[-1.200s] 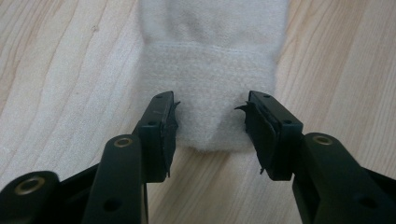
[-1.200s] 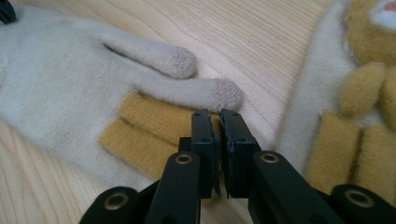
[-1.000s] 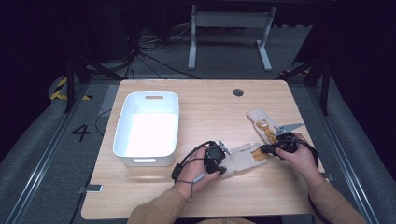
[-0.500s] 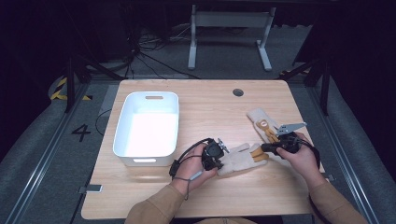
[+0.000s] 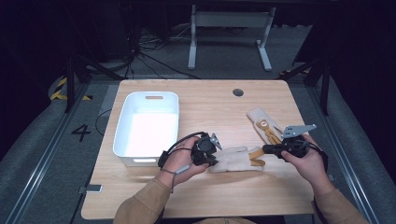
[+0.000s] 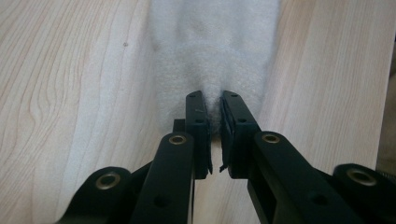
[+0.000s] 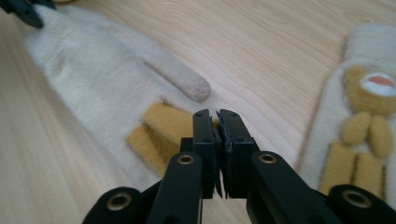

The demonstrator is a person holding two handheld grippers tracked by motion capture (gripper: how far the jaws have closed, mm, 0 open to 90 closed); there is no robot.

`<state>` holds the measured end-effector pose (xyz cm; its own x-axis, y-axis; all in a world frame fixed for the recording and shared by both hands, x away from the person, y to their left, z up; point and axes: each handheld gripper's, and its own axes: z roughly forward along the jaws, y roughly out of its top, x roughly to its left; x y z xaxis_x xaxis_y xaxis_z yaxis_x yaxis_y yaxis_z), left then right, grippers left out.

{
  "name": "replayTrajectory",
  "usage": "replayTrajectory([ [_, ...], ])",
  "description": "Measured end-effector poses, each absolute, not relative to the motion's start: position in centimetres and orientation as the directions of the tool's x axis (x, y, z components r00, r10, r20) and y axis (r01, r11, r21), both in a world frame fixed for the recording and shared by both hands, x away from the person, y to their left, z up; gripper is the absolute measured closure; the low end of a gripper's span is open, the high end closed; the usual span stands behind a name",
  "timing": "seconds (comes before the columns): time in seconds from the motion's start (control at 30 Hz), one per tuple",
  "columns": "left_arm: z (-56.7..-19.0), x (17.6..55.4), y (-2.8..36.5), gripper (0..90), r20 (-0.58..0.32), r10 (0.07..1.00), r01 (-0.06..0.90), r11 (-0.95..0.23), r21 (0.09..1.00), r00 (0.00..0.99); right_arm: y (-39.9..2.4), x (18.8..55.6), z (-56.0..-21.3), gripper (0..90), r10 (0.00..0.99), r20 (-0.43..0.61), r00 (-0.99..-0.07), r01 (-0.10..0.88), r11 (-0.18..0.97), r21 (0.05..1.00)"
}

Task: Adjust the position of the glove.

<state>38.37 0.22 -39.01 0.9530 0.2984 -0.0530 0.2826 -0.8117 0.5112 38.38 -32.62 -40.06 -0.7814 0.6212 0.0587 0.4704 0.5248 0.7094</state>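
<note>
A: From the high view, where is the cream fleece mitten being held?

B: Just right of the white plastic tub, between the left gripper and right gripper.

A: In the gripper views?

B: Its soft, light, limp cuff and yellow toe patch are being pinched by clenched jaws; edges suit gripping.

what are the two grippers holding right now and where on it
Both grip the same cream glove: the left gripper pinches its cuff edge, the right gripper its yellow fingertip end.

Fleecy cloth glove, matt wooden table
</note>
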Motion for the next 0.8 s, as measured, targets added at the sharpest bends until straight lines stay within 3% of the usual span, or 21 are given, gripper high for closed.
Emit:
replayTrajectory([
  [0.3,-40.0,39.0,0.7,83.2,-0.074,0.236,0.243,-0.847,0.473,0.969,-31.4,37.0,-39.9,86.8,0.584,0.082,-0.808,0.480,0.570,0.667],
  [0.7,-41.6,39.5,0.4,82.1,-0.112,0.228,0.254,-0.863,0.436,0.967,-31.2,37.1,-40.9,85.5,0.591,0.094,-0.801,0.510,0.592,0.625],
  [0.8,-41.6,39.7,0.5,74.1,-0.143,0.226,0.266,-0.863,0.429,0.964,-31.2,37.1,-41.0,82.3,0.593,0.096,-0.799,0.515,0.592,0.620],
])
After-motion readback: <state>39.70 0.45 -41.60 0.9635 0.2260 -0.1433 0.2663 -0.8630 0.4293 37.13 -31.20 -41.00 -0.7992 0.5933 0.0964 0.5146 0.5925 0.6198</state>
